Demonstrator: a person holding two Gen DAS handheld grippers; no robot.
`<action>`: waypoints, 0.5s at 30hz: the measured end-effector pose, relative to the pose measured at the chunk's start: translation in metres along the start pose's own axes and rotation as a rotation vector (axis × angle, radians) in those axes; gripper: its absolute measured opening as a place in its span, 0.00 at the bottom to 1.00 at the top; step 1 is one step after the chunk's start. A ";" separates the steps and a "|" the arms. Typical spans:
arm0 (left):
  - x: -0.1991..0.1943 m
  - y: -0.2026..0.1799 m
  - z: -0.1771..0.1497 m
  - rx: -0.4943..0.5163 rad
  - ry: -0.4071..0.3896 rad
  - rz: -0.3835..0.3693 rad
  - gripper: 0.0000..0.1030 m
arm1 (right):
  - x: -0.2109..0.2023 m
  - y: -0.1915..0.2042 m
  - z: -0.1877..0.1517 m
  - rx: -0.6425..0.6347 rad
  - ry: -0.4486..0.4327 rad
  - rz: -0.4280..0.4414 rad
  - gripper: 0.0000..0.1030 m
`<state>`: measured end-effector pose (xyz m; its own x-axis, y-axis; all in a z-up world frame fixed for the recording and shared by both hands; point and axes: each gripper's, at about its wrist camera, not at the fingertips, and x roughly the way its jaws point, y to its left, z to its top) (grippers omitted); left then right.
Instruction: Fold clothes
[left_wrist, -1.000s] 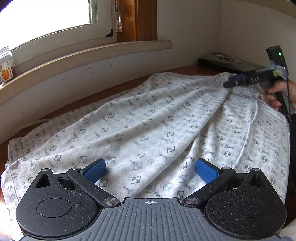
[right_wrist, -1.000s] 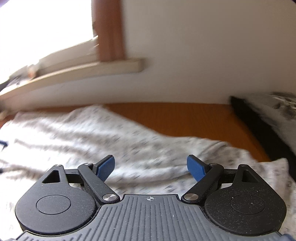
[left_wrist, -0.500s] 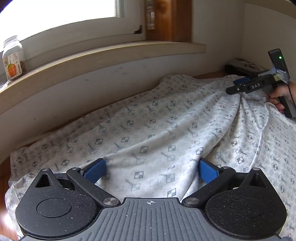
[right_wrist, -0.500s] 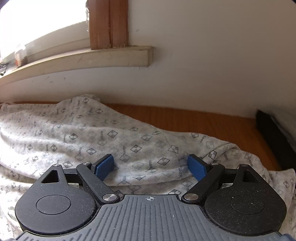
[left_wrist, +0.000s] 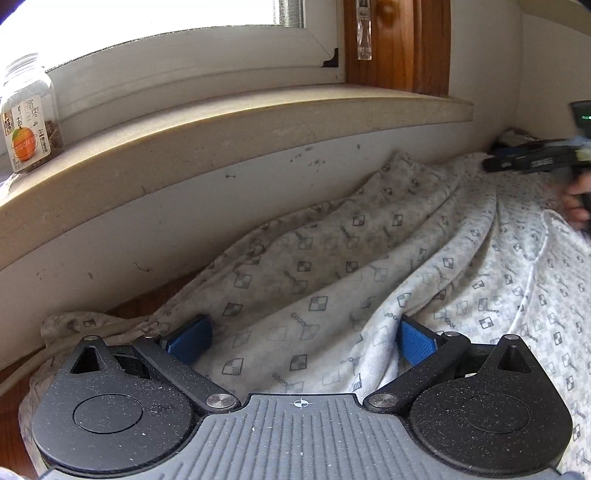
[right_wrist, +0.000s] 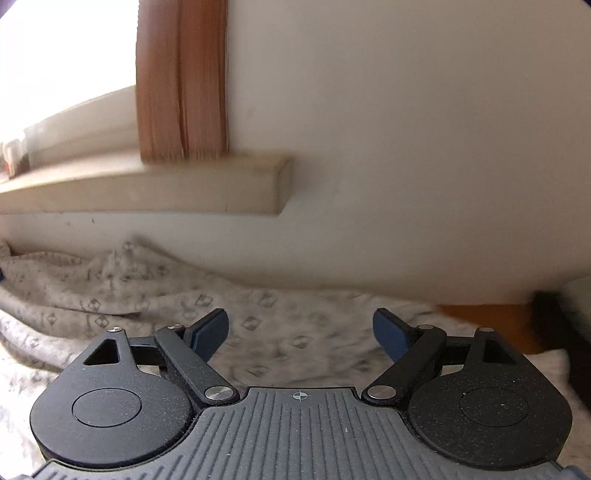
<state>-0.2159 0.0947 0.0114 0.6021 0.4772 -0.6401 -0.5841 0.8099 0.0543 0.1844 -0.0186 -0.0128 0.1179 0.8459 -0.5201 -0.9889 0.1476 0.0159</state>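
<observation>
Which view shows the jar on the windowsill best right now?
The left wrist view: the jar stands sharp on the windowsill at far left, its orange-fruit label readable. The right wrist view gives only a blurred glimpse at its left edge.

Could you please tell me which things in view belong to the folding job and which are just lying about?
Belongs to the job:
patterned garment
left gripper, open
right gripper, open

Just lying about:
jar on the windowsill
dark object by the wall

Right gripper (right_wrist: 301, 328) fingers spread above patterned garment (right_wrist: 277, 332) below windowsill (right_wrist: 147, 188).
</observation>
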 end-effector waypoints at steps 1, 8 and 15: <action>0.000 0.000 0.000 0.000 0.000 0.000 1.00 | -0.017 -0.002 -0.003 0.005 -0.003 0.004 0.82; 0.003 0.000 0.001 -0.001 0.001 0.008 1.00 | -0.140 -0.015 -0.058 -0.007 0.041 -0.040 0.82; -0.006 -0.011 -0.002 0.021 -0.019 0.072 1.00 | -0.212 -0.038 -0.118 0.075 0.092 -0.151 0.82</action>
<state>-0.2147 0.0825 0.0135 0.5697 0.5406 -0.6190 -0.6146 0.7803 0.1158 0.1863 -0.2642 -0.0041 0.2521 0.7612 -0.5976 -0.9507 0.3100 -0.0061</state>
